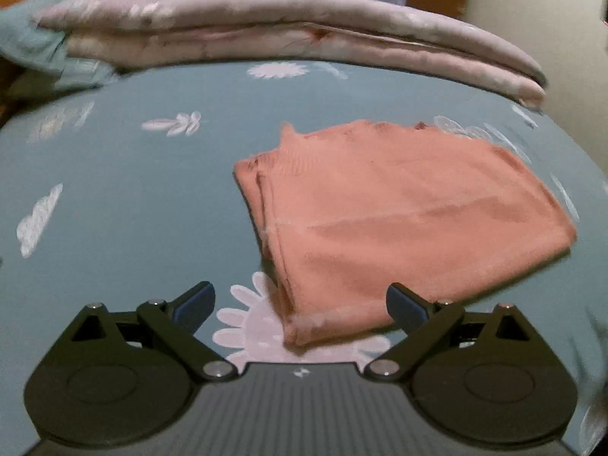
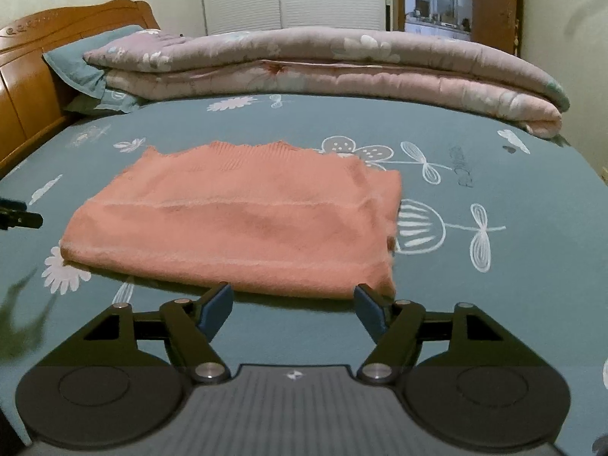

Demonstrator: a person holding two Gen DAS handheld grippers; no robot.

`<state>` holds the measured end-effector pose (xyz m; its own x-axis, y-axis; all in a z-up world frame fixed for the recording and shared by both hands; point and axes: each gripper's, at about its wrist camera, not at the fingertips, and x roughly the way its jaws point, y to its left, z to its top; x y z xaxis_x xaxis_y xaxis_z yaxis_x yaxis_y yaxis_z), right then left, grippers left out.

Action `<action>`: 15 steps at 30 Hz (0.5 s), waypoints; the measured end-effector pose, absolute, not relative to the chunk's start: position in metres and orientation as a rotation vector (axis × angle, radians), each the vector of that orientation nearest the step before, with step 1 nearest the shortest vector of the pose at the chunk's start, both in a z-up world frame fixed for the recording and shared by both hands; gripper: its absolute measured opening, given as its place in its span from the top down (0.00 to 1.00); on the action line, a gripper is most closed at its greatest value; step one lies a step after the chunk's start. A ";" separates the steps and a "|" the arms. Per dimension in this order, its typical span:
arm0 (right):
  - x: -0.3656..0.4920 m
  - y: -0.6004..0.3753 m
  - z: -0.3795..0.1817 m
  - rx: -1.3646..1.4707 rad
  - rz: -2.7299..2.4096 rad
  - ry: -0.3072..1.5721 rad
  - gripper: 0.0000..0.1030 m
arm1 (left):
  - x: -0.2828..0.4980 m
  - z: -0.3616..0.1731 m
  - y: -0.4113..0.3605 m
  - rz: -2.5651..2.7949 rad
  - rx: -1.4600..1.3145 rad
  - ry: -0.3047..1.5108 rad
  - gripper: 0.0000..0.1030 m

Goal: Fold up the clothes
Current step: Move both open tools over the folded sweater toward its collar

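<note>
1. Left wrist view: your left gripper (image 1: pixel 300 306) hangs low over the bedsheet (image 1: pixel 125 205) with its jaws spread wide and nothing between them. The salmon sweater (image 1: pixel 399 220) lies ahead and a little to the right, already doubled into a compact, layered rectangle. Its near corner reaches into the gap between the fingers, though whether either pad touches it you cannot tell. The stacked edges on its left side show several layers lying on each other, so it lies as a folded garment would.

2. This view is smeared, so fine detail on the knit is uncertain. It gives you the sweater's left edge and its layering, which the other camera does not show.

3. Right wrist view: your right gripper (image 2: pixel 292 307) also stands wide open and empty, just short of the sweater's near long edge. The garment sits squarely across the middle of the bed, probably so both grippers can reach an end each.

4. This sharper view adds the ribbed hem or collar band along the far edge, the right-hand layered end, the folded quilt (image 2: pixel 342 68) behind, the pillow (image 2: pixel 76 60) and the wooden headboard (image 2: pixel 34 76). A dark tip at the left border (image 2: pixel 19 218) is likely your other gripper.

5. Judged from both views, either the folding is complete or one further fold remains.
</note>
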<state>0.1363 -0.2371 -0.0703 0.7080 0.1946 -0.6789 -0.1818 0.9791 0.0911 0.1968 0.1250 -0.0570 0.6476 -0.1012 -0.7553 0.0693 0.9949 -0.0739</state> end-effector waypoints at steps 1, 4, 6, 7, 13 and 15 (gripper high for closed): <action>0.147 -0.240 -0.072 0.022 0.210 0.758 0.34 | 0.202 -0.057 0.123 -0.106 -0.057 0.842 0.06; 0.180 -0.248 -0.079 0.036 0.213 0.765 0.50 | 0.229 -0.062 0.107 -0.143 -0.047 0.829 0.06; 0.204 -0.250 -0.083 0.028 0.204 0.770 0.60 | 0.254 -0.070 0.093 -0.156 0.000 0.851 0.06; 0.222 -0.246 -0.088 -0.002 0.187 0.777 0.60 | 0.266 -0.075 0.088 -0.156 0.016 0.870 0.06; 0.294 -0.249 -0.123 0.023 0.204 0.881 0.60 | 0.304 -0.118 0.086 -0.134 -0.023 0.959 0.06; 0.298 -0.259 -0.134 0.055 0.209 0.892 0.62 | 0.302 -0.127 0.087 -0.152 0.013 0.949 0.06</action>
<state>0.2979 -0.2590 -0.1340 0.6091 0.2040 -0.7664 -0.1583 0.9782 0.1345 0.3018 0.0874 -0.1265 0.5725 -0.1241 -0.8104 0.1354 0.9892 -0.0558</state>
